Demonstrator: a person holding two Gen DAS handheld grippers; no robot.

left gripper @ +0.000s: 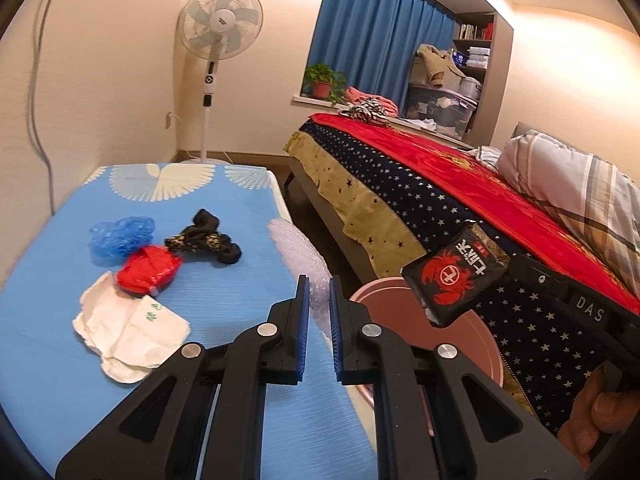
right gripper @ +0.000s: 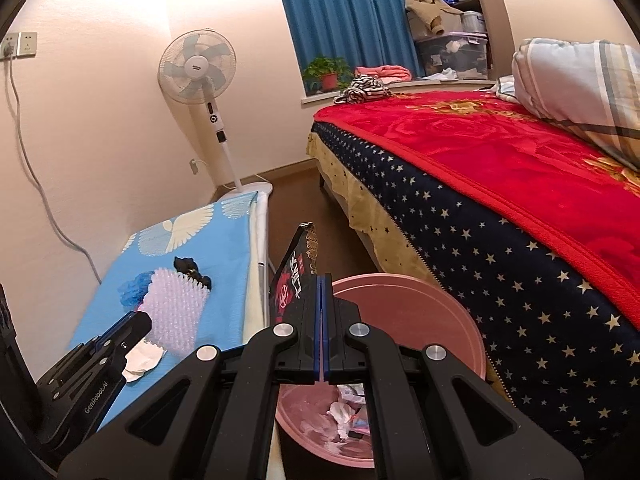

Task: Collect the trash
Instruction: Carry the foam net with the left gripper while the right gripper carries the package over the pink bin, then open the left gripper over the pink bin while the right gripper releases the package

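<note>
Holding a black snack packet (right gripper: 294,280) pinched flat between its closed jaws, the right gripper (right gripper: 322,334) hangs over the pink bin (right gripper: 448,320) beside the bed (right gripper: 520,184), where crumpled scraps already lie. The left gripper (left gripper: 319,320) is clamped on a sheet of bubble wrap (left gripper: 298,256) at the edge of the blue table (left gripper: 48,360). A blue bag (left gripper: 120,234), a red bag (left gripper: 148,270), a white tissue (left gripper: 128,332) and a dark cloth (left gripper: 208,238) wait on the table. The step in hand looks to be the drop: the right jaws need only part above the bin, then the wrap follows
</note>
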